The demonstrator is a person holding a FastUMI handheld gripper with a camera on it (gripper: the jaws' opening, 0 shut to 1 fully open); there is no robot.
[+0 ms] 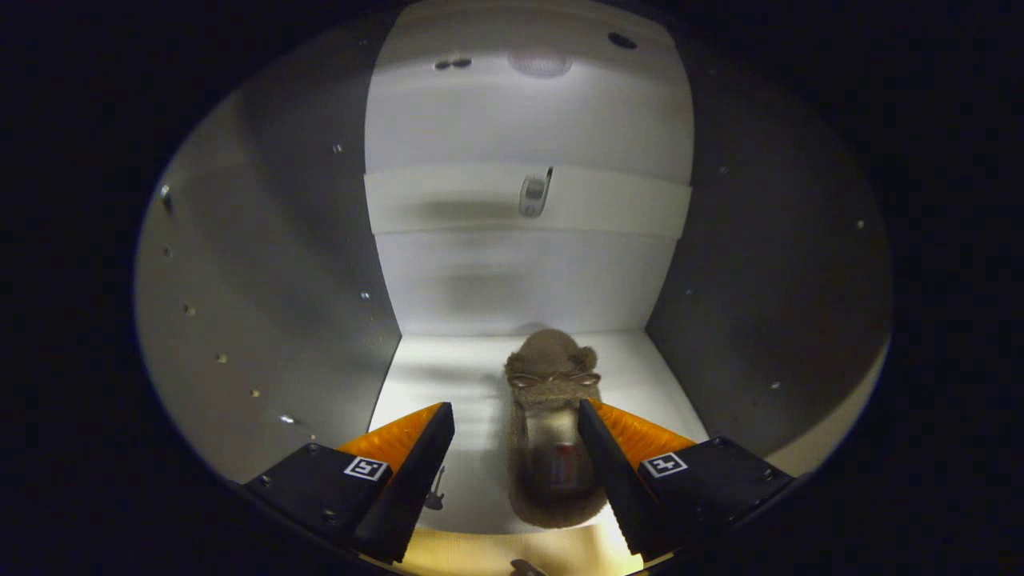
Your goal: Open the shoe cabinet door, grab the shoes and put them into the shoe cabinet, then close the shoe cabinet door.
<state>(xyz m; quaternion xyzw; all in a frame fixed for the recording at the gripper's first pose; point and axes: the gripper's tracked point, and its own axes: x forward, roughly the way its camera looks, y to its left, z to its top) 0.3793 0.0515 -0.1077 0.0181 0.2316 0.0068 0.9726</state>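
Observation:
I look into the white shoe cabinet [528, 272]. A brown fuzzy slipper [552, 424] with a small bow on its toe lies on the cabinet floor [448, 376], toe toward the back wall. My gripper [516, 420] is open, its fingers spread wide. The slipper lies between them, close beside the right finger [608, 456], and the left finger [424, 456] stands well apart from it. Neither finger presses on the slipper.
Grey side walls [264, 304] with small shelf-pin holes close in left and right. A horizontal rail with a metal fitting [534, 194] crosses the back wall. The cabinet's front edge [480, 552] shows lit beneath the fingers.

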